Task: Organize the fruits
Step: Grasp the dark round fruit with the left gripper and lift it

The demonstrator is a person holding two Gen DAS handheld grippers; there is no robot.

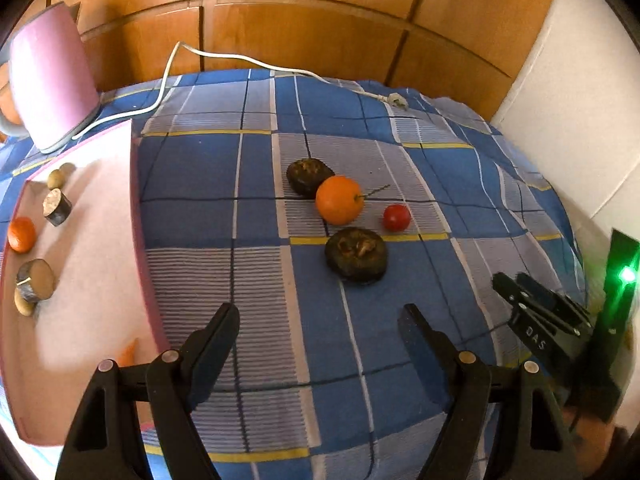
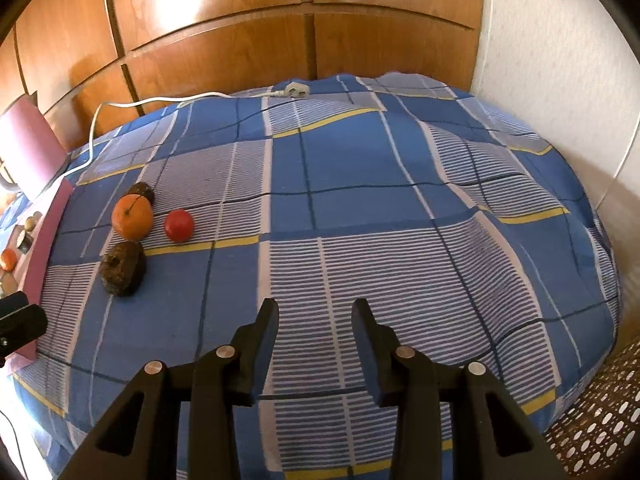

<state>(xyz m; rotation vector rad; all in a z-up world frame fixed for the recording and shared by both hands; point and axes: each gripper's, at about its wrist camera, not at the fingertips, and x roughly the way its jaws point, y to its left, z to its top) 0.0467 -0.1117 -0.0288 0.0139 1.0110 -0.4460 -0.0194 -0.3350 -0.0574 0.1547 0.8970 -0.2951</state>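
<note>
On the blue checked cloth lie an orange, a small red fruit and two dark brown fruits, one near and one far. A pink tray at the left holds a small orange fruit and several brown pieces. My left gripper is open and empty, just short of the near dark fruit. My right gripper is open and empty, to the right of the fruits; it also shows in the left wrist view.
A pink kettle stands at the back left, its white cord and plug trailing along the back edge. Wooden cupboard doors rise behind. A white wall is at the right.
</note>
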